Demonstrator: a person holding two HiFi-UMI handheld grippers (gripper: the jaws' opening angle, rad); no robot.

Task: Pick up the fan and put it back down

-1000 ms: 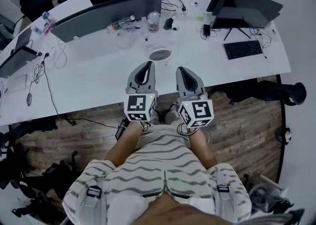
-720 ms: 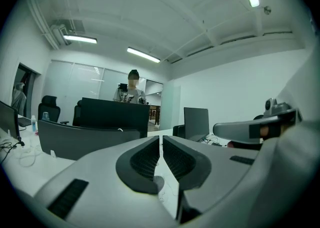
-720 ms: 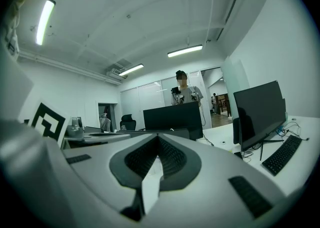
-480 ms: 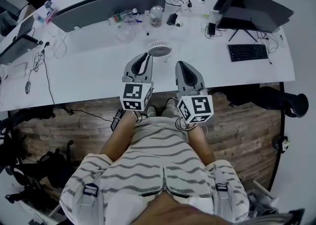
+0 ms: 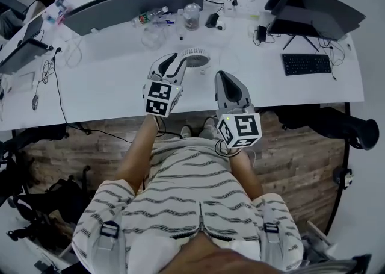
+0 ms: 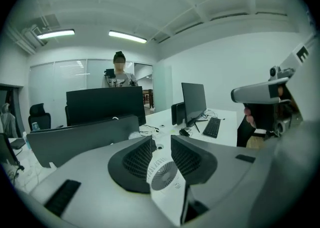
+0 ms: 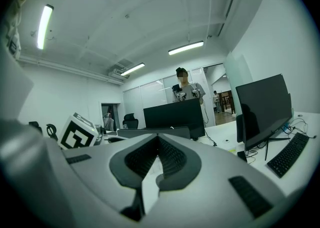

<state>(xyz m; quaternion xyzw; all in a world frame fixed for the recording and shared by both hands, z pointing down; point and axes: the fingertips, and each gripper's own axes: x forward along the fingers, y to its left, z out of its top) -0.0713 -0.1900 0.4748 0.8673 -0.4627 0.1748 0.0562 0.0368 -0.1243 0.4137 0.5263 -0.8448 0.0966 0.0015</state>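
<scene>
The small white fan [image 5: 194, 57] stands on the white desk [image 5: 108, 92], just in front of my left gripper [image 5: 171, 62]. In the left gripper view the fan [image 6: 164, 176] shows through the gap between the dark ribbed pads [image 6: 137, 159], a little beyond them and untouched. The left gripper [image 6: 161, 144] is open, and its jaws have just been opening. My right gripper [image 5: 221, 76] hangs over the desk's near edge, right of the fan and apart from it. In its own view the right gripper [image 7: 157, 139] is shut, tips meeting, with nothing held.
Dark monitors [image 5: 132, 2] line the desk's far side, with another monitor [image 5: 319, 14] and a keyboard [image 5: 307, 64] at the right. A glass jar [image 5: 191, 17], a bottle [image 5: 150, 18] and cables lie behind the fan. A person [image 6: 119, 71] stands beyond the monitors.
My left gripper has reached forward and lower, up to the fan, and its jaws have parted. The right gripper stays shut by the desk edge.
</scene>
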